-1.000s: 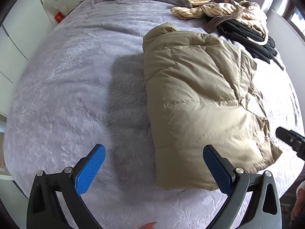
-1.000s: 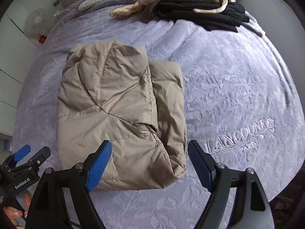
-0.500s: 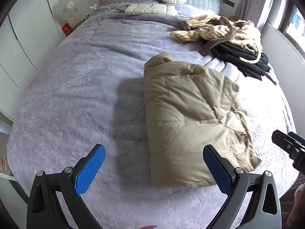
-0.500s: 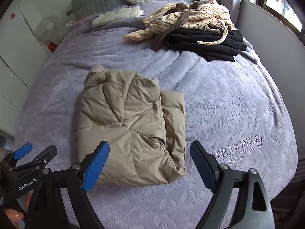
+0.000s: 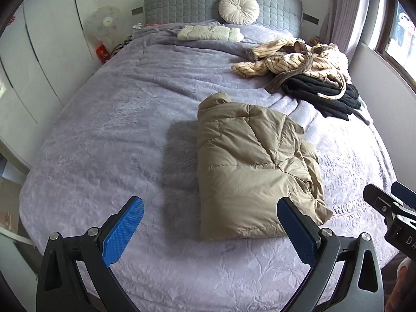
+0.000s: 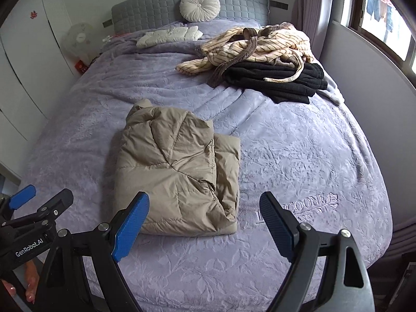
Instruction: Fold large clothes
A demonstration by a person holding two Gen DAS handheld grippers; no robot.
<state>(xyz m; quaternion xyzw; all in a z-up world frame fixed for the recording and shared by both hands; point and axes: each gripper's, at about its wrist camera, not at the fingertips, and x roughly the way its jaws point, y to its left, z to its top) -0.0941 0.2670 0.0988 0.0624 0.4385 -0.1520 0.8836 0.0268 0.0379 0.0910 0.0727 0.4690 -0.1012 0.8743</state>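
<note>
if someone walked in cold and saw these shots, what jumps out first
First the tan puffer jacket, folded into a thick block in the middle of the lilac bedspread. Next the untidy heap near the window side: a cream striped garment sprawled over folded black clothes. In the foreground, the left gripper and right gripper hang open above the bed's near edge, holding nothing.

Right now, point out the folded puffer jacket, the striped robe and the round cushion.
folded tan puffer jacket (image 6: 171, 174), right wrist view, middle of top quilted panel
striped robe (image 6: 275, 44), right wrist view, bunched body
round white cushion (image 5: 238, 8), left wrist view, centre button
</note>
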